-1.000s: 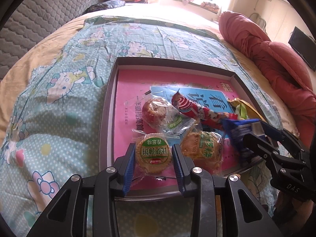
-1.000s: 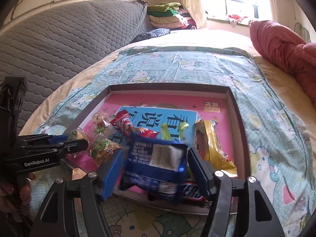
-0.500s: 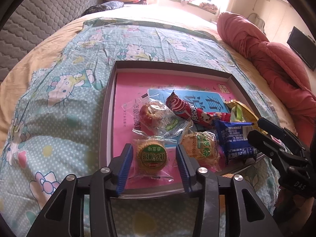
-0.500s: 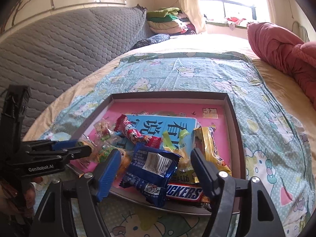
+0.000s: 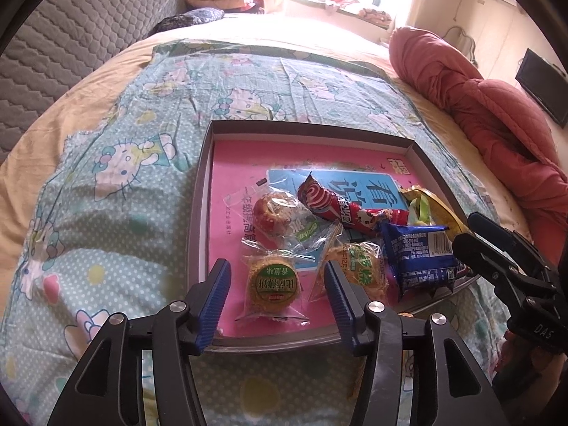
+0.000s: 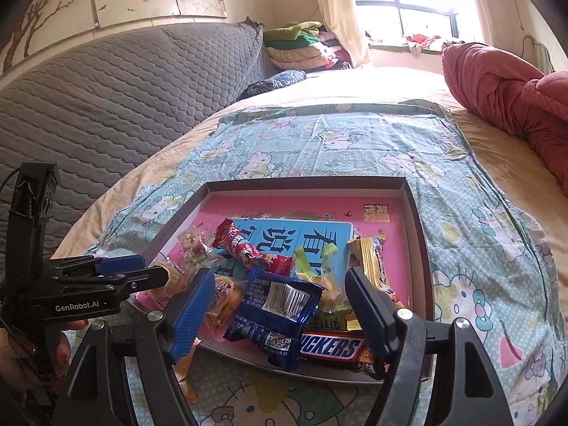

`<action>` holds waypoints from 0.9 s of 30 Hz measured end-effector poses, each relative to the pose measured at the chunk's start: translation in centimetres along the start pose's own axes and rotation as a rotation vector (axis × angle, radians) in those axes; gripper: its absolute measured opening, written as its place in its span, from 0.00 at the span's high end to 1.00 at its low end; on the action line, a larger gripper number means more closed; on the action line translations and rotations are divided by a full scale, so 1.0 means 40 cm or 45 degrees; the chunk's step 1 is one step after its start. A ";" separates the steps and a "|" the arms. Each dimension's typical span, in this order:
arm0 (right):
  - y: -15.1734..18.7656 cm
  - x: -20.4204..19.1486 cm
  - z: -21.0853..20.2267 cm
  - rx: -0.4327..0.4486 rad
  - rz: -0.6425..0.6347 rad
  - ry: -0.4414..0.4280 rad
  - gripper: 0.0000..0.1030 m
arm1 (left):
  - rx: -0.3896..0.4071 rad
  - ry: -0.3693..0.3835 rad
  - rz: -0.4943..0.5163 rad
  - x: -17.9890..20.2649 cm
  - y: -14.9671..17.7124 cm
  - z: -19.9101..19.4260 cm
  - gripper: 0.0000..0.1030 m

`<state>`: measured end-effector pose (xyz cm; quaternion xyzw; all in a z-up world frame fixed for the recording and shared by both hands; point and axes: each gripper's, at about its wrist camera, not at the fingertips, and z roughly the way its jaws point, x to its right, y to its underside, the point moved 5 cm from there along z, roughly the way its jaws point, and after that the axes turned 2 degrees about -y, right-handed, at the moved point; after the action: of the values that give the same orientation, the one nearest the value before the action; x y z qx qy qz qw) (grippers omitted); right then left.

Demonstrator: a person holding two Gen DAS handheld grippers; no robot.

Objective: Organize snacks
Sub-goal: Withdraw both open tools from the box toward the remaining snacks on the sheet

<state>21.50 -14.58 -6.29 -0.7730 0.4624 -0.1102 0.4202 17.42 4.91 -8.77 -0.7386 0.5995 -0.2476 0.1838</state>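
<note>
Resting on a bed spread with a pale blue cartoon-cat sheet (image 5: 117, 213), a shallow grey-walled cardboard tray with a pink printed floor (image 5: 248, 163) holds all the snacks, crowded toward its near edge. The left tongs (image 5: 275, 285) hover just above that near edge, their blue-padded jaws opening on either side of a round golden biscuit in a clear wrapper with a green label (image 5: 272, 285); the pads stand clear of the wrapper, which lies flat on the tray floor. Just beyond it lies a reddish round cake in clear film (image 5: 273, 209), and to its right a second green-labelled biscuit pack (image 5: 358, 262). A long red candy wrapper (image 5: 337, 207) lies slantwise across the blue panel printed on the floor.

The right tongs (image 6: 280, 301) are spread wide over the tray's near right part, and a crinkled dark blue foil packet with a white barcode (image 6: 277, 316) lies between them, untouched by either pad. Under its lower corner a brown chocolate bar with white lettering (image 6: 333, 348) lies along the near wall. A yellow-and-gold wrapped bar (image 6: 372, 262) rests just past the right jaw, beside a yellow packet with green tabs (image 6: 319, 269). A rumpled pink quilt (image 6: 504, 92) lies on the bed, well apart from the tray.
</note>
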 end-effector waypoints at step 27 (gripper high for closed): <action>0.046 -0.025 -0.125 -0.001 0.111 -0.037 0.21 | 0.055 0.072 0.001 0.027 0.009 -0.134 0.34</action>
<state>17.03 -16.90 -4.34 -0.7536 0.4896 -0.0802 0.4312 14.17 3.90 -4.47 -0.7270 0.5993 -0.2811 0.1826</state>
